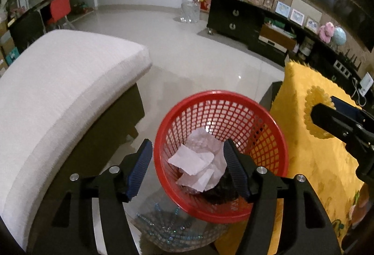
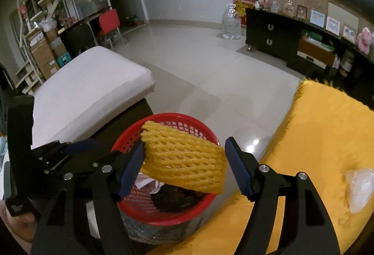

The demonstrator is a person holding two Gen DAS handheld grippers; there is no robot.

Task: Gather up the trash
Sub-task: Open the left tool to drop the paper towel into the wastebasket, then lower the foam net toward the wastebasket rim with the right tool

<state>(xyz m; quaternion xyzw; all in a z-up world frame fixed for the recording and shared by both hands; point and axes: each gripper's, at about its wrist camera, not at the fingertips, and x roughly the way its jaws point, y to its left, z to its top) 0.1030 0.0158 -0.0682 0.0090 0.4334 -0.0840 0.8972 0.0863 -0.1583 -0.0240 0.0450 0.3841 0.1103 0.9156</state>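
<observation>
A red mesh basket (image 1: 268, 138) holds crumpled white paper (image 1: 196, 159) and something dark. My left gripper (image 1: 187, 168) is open and empty just above the basket's near rim. In the right wrist view, a yellow foam fruit net (image 2: 184, 159) sits between my right gripper's (image 2: 184, 166) spread fingers, over the basket (image 2: 163, 215). The net touches the left finger (image 2: 131, 168); the right finger stands clear of it. The right gripper also shows at the right edge of the left wrist view (image 1: 346, 124), with the net (image 1: 315, 100) behind it.
A yellow cloth (image 2: 315, 149) covers the table on the right, with a clear plastic wrapper (image 2: 360, 187) on it. A white cushioned sofa (image 1: 58, 96) stands left. A dark TV cabinet (image 1: 236, 18) and a large water bottle (image 1: 190, 7) stand at the far wall.
</observation>
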